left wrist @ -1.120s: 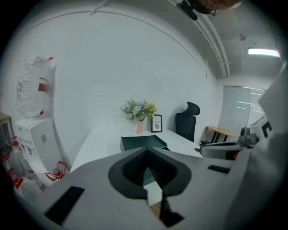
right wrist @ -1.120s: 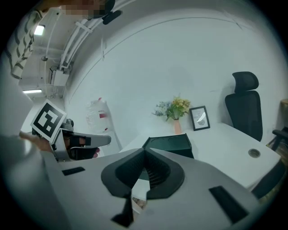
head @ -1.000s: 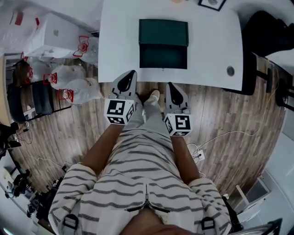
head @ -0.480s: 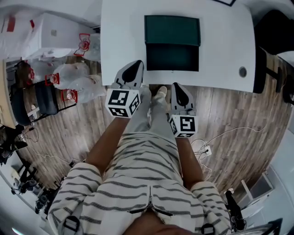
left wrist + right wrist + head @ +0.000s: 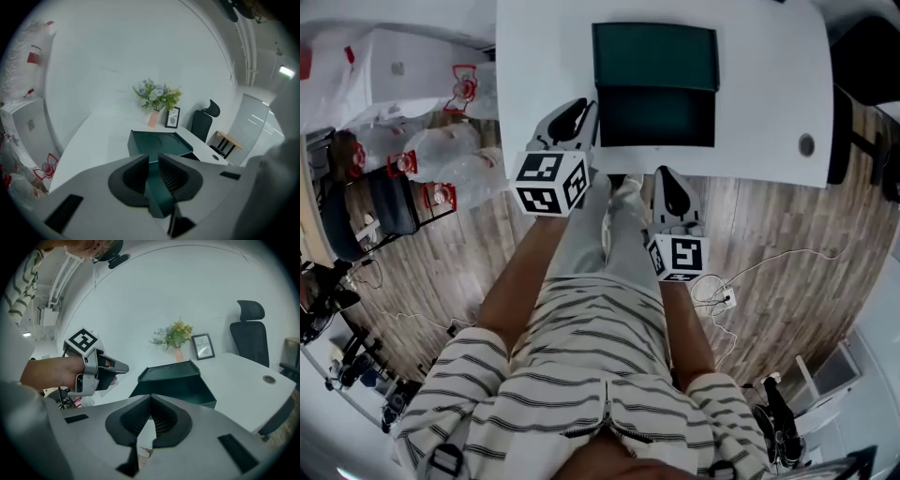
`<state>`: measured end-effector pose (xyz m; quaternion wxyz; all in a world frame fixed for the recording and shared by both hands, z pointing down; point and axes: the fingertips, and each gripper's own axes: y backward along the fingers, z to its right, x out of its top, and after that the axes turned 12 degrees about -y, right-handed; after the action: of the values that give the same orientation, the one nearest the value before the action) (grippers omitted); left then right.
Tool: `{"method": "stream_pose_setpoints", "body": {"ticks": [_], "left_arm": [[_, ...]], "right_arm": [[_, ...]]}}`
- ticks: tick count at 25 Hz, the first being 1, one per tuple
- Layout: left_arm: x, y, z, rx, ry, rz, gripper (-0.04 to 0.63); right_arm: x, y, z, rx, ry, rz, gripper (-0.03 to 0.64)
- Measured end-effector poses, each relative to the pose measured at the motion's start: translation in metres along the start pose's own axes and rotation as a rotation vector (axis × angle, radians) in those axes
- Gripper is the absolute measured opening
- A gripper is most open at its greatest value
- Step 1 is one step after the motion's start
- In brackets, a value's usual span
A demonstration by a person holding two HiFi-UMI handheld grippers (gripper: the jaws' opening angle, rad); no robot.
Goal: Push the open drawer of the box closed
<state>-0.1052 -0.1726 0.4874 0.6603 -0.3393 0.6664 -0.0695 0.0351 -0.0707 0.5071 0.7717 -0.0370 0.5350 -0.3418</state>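
Hovering just beside the open drawer (image 5: 656, 117) of the box (image 5: 654, 54), the left claw (image 5: 580, 109) has just been opening, its jaws apart and empty. The right claw (image 5: 667, 176) is closed on nothing.

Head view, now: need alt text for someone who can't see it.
A dark green box sits on a white table with its drawer pulled open toward the person. The left gripper is over the table edge beside the drawer's left front, jaws just opened, nothing between them. The right gripper, shut, is just short of the table.
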Motion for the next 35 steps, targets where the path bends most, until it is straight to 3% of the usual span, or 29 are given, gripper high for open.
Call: {"method": "stream_pose_setpoints", "body": {"ticks": [10, 19, 35], "left_arm": [[-0.007, -0.033, -0.014, -0.006, 0.037, -0.077, 0.115], [-0.014, -0.066, -0.022, -0.042, 0.096, -0.186, 0.112], [-0.023, -0.088, -0.033, -0.105, 0.184, -0.294, 0.086]], "right_arm": [[-0.013, -0.004, 0.007, -0.015, 0.014, -0.033, 0.011], [-0.021, -0.011, 0.010, -0.008, 0.008, -0.062, 0.011], [-0.030, -0.024, 0.023, -0.030, -0.011, -0.097, 0.011]]}}
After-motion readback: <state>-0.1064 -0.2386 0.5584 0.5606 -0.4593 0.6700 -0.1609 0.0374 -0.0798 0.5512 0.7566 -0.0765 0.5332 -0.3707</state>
